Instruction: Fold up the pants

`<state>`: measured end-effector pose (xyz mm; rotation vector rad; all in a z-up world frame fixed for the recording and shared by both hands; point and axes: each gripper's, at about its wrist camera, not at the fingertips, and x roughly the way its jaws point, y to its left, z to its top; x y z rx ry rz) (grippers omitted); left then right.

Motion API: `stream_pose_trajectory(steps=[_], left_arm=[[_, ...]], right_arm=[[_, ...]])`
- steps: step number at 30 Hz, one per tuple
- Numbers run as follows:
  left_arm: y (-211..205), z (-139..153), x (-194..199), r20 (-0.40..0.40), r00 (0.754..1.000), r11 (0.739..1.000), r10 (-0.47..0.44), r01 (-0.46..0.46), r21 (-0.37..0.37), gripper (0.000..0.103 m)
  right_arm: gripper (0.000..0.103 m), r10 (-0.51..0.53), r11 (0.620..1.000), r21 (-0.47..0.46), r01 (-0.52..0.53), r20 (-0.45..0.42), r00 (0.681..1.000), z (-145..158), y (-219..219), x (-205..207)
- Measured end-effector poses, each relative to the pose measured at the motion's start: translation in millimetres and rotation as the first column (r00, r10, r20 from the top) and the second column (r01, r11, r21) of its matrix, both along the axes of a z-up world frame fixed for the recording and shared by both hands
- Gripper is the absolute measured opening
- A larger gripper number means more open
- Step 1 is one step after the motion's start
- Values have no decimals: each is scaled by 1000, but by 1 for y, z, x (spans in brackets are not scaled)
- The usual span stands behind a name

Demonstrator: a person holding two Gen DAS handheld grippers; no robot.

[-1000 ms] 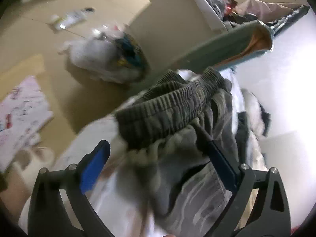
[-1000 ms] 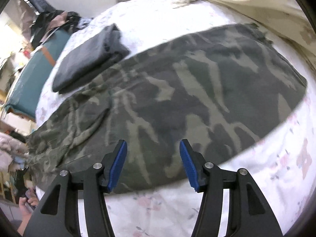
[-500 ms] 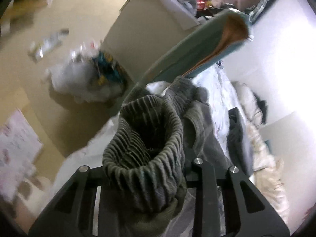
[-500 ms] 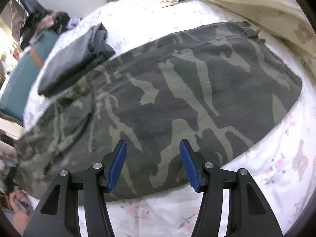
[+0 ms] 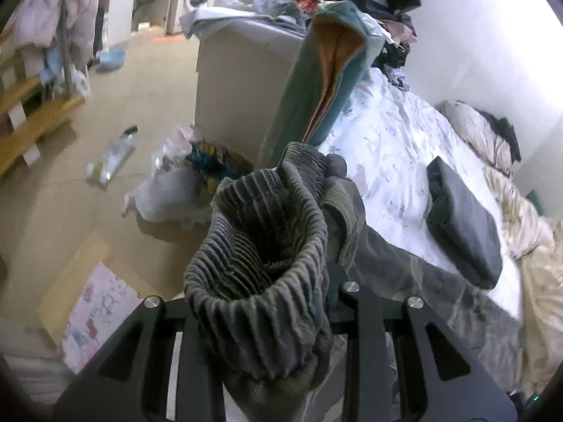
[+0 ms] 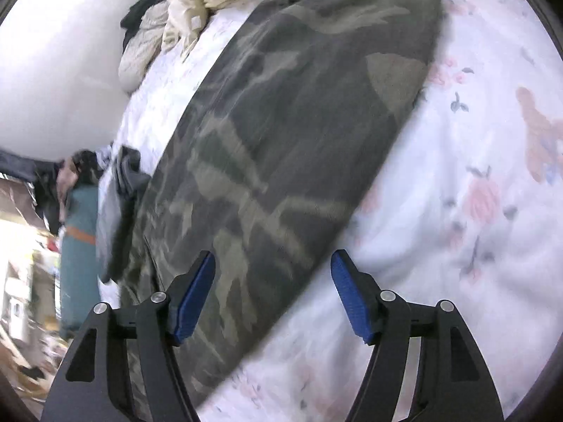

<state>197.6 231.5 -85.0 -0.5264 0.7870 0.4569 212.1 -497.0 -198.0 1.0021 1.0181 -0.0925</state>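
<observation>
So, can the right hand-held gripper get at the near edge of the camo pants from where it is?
Probably yes. The right hand-held gripper hangs above the camo pants, its jaws opening with nothing between them, and that edge on the bedsheet lies uncovered.

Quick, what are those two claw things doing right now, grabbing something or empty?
Left gripper: shut on the pants' waistband, bunched between its jaws.
Right gripper: empty, jaws opening above the camouflage pants on the bed.

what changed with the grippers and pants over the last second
The left hand-held gripper shut on the waistband and lifted it off the bed. The right hand-held gripper rolled and swung toward the pants edge, its jaws opening, nothing gripped. The pant legs stayed flat, and the grey folded garment beside them.
</observation>
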Motion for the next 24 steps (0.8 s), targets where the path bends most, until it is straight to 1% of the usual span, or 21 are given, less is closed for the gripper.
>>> stream_pose_trajectory(steps=[1,2,3,4,5,7,8,10,12,14,16,18,22,23,24], left_arm=[[-5,2,1,-6,1000,999,-10,10,32,24],[-9,4,3,-10,1000,998,-23,24,60,24],[-12,6,5,-14,999,996,-35,36,81,24],[-13,7,5,-15,999,995,-40,41,88,24],[-14,9,7,-15,999,994,-44,46,95,24],[-14,11,10,-28,998,993,-49,51,110,24],[-13,10,12,-35,998,992,-51,55,116,24],[-15,9,14,-51,997,989,-52,59,132,24],[-15,6,16,-53,998,991,-45,51,125,24],[-15,4,17,-58,998,994,-23,29,110,24],[-14,1,18,-64,998,996,0,5,90,24],[-13,2,20,-65,998,996,3,3,94,24],[-14,1,18,-79,997,995,3,5,101,24],[-13,1,17,-84,996,995,-2,10,101,24],[-12,2,17,-89,996,995,-5,14,99,24]], right_arm=[[70,4,1000,20,-4,-3,1000,-4,-7,5],[70,-7,1000,16,7,10,1000,-3,-14,7],[70,-32,999,-7,32,34,999,-1,-26,10],[70,-52,998,-24,53,42,998,0,-36,11],[70,-102,994,-36,104,58,993,-1,-54,11],[70,-162,987,-9,163,79,984,-6,-84,12],[70,-171,985,-3,172,87,981,-7,-93,12],[70,-153,986,-55,158,82,985,-1,-112,13],[70,-157,981,-96,166,93,983,5,-125,8],[70,-165,984,-49,172,110,980,-1,-137,5],[70,-163,987,21,161,138,977,-13,-147,14],[71,-170,985,42,165,193,966,-17,-152,26],[72,-122,991,-14,131,285,951,-21,-152,61],[66,-118,991,-19,129,294,949,-21,-152,65],[41,-121,991,-25,134,298,947,-20,-153,71]])
